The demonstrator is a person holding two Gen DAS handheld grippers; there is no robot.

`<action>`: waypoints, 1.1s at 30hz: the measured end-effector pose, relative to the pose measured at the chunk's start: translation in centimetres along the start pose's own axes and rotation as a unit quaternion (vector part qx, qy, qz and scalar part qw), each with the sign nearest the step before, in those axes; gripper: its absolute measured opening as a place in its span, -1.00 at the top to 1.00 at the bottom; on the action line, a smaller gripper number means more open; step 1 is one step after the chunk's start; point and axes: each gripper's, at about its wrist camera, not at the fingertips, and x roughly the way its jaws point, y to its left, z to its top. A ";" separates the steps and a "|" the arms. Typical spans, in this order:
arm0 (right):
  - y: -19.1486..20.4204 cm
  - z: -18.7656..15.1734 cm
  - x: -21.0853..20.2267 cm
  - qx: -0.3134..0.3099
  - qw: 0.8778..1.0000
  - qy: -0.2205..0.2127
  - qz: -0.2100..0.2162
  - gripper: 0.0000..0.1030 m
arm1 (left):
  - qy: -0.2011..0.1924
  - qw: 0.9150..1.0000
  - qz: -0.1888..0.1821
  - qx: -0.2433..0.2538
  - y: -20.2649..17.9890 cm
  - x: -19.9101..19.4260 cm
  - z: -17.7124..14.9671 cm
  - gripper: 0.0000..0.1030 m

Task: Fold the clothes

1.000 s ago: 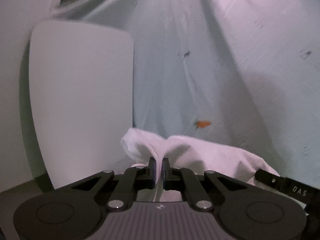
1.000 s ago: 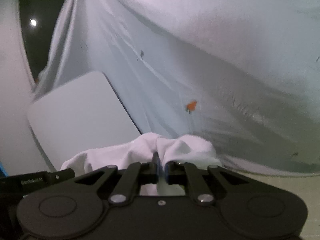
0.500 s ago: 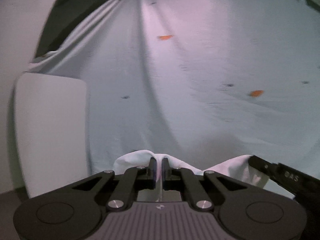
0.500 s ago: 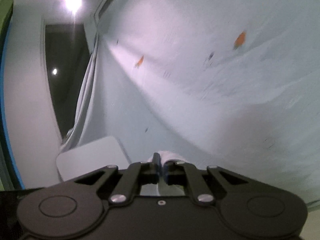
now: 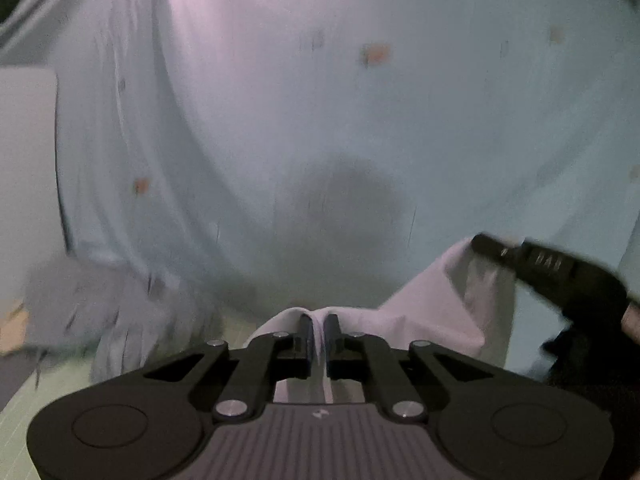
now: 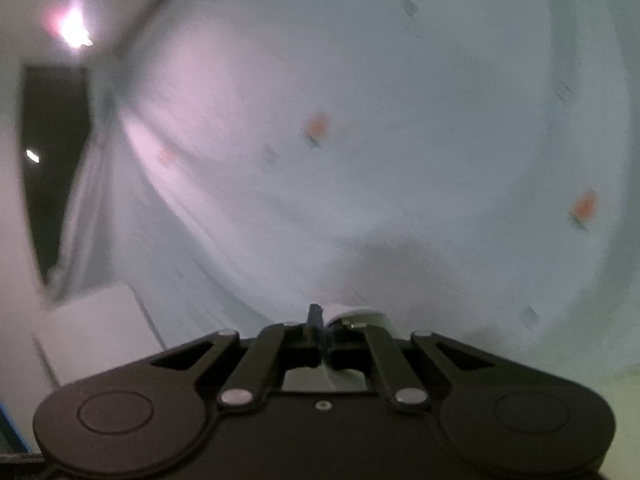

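Observation:
A pale blue garment with small orange and dark prints hangs spread in front of both cameras and fills most of each view. Its white inner edge is bunched at the grippers. My left gripper is shut on this edge. My right gripper is shut on the same edge; it also shows in the left wrist view to the right, a little higher. Both views are blurred by motion.
A white panel stands at the left and also shows in the right wrist view. A pale green surface lies below the cloth. A dark opening and a bright lamp are at the upper left.
Both grippers have swung up and forward with the garment, which has spread out wider. The right gripper has moved apart from the left. The white panel has slid toward the left edge.

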 end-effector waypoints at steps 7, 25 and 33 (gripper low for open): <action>-5.4 -9.8 1.1 -0.032 0.975 0.173 -0.136 0.08 | 0.144 0.988 0.050 -0.033 2.5 2.7 -8.2 0.56; -14.6 -23.6 -5.4 0.093 0.911 0.318 -0.244 -0.67 | 0.252 0.958 0.111 -0.073 8.0 7.8 -12.0 0.12; -14.9 -25.8 -2.9 0.169 0.915 0.324 -0.169 -0.96 | 0.282 0.954 0.097 -0.039 6.4 12.6 -11.4 0.01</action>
